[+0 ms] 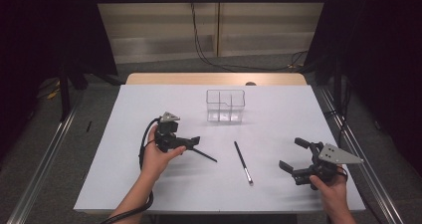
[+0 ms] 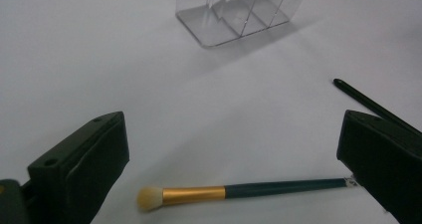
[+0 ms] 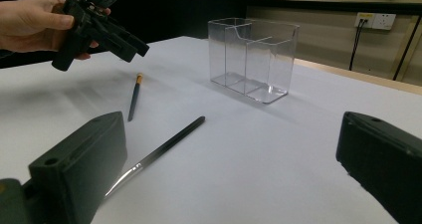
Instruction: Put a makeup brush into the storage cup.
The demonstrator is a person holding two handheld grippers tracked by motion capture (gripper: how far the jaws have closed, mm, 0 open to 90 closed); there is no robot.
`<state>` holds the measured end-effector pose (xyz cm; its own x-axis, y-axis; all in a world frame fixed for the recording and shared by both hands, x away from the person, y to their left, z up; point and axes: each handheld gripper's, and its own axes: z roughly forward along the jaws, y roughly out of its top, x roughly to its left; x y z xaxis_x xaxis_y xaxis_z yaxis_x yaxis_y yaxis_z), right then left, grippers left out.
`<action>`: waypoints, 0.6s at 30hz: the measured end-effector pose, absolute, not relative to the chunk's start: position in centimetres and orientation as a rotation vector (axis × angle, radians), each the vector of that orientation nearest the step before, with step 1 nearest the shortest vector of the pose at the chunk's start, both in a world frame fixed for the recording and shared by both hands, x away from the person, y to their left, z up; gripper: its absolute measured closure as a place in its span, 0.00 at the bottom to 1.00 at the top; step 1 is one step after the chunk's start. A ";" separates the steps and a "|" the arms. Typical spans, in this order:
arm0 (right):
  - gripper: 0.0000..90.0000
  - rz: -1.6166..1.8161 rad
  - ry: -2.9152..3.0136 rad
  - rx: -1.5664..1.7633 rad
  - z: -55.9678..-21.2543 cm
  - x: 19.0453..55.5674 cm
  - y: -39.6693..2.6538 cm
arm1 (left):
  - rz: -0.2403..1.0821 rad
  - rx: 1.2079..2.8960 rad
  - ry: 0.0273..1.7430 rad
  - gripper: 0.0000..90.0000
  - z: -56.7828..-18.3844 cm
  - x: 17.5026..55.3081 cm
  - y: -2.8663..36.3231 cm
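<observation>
Nothing's in the clear organizer point(image 1: 226, 106) yet: both brushes on the table point(image 1: 149, 184), left tool point(image 2: 229, 159) and right tool point(image 3: 229, 174) wide apart, holding nothing.

Two handheld grippers, both matte black: the left gripper point(image 1: 191, 143) carries a small grey three-cornered plate on top and trails a thick black cable along the bare forearm; the right gripper point(image 1: 293, 154) wears a larger grey plate dotted with small holes. Blocky black fingers point(image 2: 82, 164) show round screw recesses. No sleeves are visible.
</observation>
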<state>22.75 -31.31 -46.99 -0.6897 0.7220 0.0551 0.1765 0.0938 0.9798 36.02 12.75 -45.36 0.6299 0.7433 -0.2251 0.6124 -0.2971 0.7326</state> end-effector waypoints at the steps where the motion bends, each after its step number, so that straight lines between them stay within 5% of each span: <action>1: 0.00 1.631 1.933 0.878 -47.0 22.8 -31.3 | 0.190 2.021 1.081 0.00 -45.3 36.1 12.7; 18: 0.00 1.633 1.932 0.884 -47.0 22.8 -31.4 | 0.120 2.218 1.315 0.00 -44.4 37.1 11.5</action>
